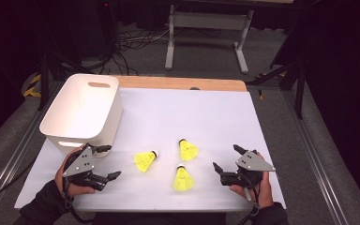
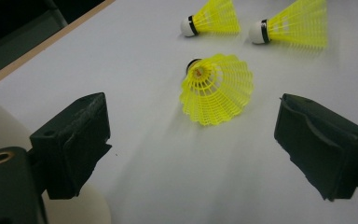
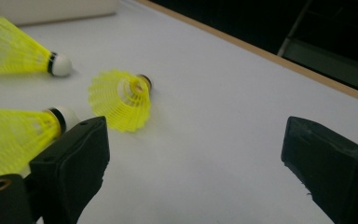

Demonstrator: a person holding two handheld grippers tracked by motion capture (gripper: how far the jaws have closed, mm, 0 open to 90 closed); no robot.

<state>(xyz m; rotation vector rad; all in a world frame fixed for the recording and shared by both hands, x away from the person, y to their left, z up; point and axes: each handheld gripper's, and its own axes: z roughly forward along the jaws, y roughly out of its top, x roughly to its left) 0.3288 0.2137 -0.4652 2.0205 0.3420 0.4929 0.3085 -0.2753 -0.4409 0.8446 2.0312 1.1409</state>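
Three yellow shuttlecocks lie on the white table top (image 1: 206, 112): a left one (image 1: 145, 161), a far one (image 1: 187, 150) and a near one (image 1: 183, 179). My left gripper (image 1: 112, 161) lies to the left of them, open, jaws pointing right at the left shuttlecock (image 2: 216, 88). The other two (image 2: 212, 18) (image 2: 291, 28) lie beyond it. My right gripper (image 1: 226, 157) is at their right, open and empty. In its view the near shuttlecock (image 3: 18, 135) lies by the left jaw, the far one (image 3: 121, 100) is ahead, and the left one (image 3: 23, 46) lies farther off.
A white plastic bin (image 1: 82, 112) with handle slots stands at the table's back left, just behind my left hand. A wooden strip (image 1: 183, 83) edges the far side. Beyond the table are a metal stand (image 1: 206, 28) and cables on the floor.
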